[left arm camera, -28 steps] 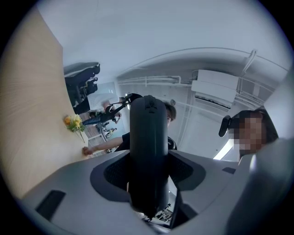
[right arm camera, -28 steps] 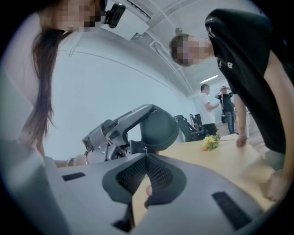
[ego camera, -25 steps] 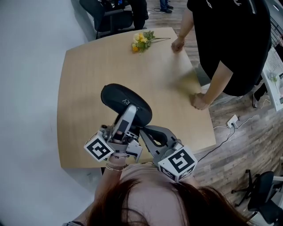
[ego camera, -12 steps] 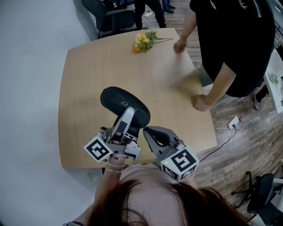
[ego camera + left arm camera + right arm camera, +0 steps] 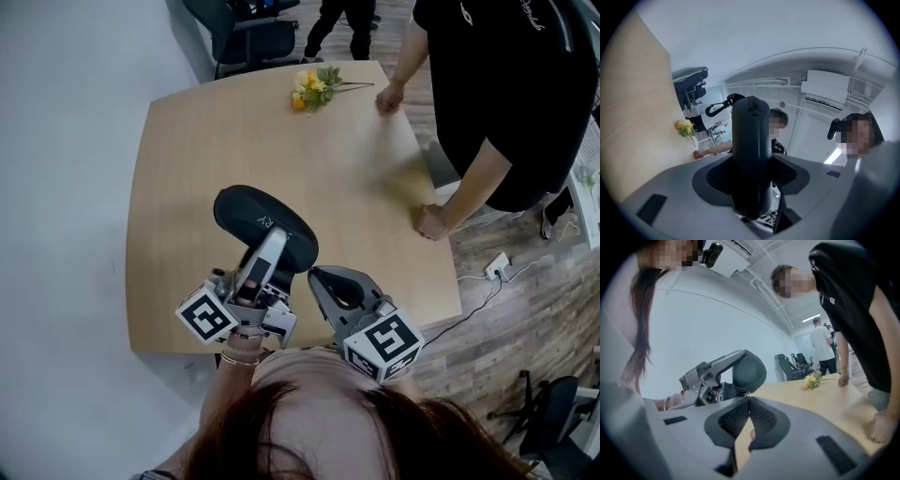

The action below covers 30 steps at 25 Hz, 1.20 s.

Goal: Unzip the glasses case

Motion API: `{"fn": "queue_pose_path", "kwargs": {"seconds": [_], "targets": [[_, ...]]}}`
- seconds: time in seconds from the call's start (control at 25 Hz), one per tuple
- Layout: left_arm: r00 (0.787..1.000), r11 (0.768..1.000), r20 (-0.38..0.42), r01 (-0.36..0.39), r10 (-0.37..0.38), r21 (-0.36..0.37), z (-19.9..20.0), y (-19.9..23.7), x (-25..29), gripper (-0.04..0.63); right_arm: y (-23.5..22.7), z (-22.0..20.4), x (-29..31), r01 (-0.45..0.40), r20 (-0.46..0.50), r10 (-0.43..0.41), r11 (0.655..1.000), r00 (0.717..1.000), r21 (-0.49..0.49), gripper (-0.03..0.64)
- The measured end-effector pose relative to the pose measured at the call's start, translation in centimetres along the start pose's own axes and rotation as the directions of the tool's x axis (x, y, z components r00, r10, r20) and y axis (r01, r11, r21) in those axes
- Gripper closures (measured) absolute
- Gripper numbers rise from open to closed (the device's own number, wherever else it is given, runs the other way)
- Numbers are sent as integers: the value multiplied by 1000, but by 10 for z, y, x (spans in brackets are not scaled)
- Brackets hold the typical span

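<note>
A black oval glasses case point(image 5: 253, 214) is held off the wooden table point(image 5: 187, 169), near its front edge. My left gripper point(image 5: 277, 239) is shut on the case, one finger point(image 5: 267, 255) lying across its top. In the left gripper view the case point(image 5: 751, 140) stands on edge between the jaws, its zip seam facing the camera. My right gripper point(image 5: 315, 275) is shut, its tips against the case's near right end. In the right gripper view the case point(image 5: 749, 371) sits just above the closed tips point(image 5: 749, 400), where a small zipper pull runs down into them.
Yellow flowers point(image 5: 314, 86) lie at the table's far edge. A person in black leans on the right side, with one hand point(image 5: 431, 222) at the right edge and the other hand point(image 5: 389, 97) near the flowers. An office chair point(image 5: 246, 37) stands beyond the table. A power strip point(image 5: 495, 265) lies on the floor.
Both grippers and the case have stayed almost in place. The person in black has shifted slightly to the right.
</note>
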<state>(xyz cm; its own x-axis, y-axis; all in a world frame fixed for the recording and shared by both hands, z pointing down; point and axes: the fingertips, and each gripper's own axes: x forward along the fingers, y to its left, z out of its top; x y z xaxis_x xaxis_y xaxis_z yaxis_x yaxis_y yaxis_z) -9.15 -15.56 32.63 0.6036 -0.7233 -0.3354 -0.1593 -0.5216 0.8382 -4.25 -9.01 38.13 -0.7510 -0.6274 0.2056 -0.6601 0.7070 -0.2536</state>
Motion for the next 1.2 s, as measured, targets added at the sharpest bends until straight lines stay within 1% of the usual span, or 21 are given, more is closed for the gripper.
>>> {"fn": "queue_pose_path", "kwargs": {"seconds": [0.32, 1.08, 1.2], "targets": [[996, 996, -70, -41, 47, 76, -8, 1, 6, 362, -9, -3, -4, 15, -19, -16, 1000, 1000, -17, 601], [983, 994, -163, -70, 84, 86, -15, 8, 1, 365, -21, -8, -3, 31, -43, -33, 999, 999, -33, 601], [982, 995, -174, -69, 81, 76, -17, 7, 2, 365, -22, -6, -3, 30, -44, -32, 999, 999, -39, 601]]}}
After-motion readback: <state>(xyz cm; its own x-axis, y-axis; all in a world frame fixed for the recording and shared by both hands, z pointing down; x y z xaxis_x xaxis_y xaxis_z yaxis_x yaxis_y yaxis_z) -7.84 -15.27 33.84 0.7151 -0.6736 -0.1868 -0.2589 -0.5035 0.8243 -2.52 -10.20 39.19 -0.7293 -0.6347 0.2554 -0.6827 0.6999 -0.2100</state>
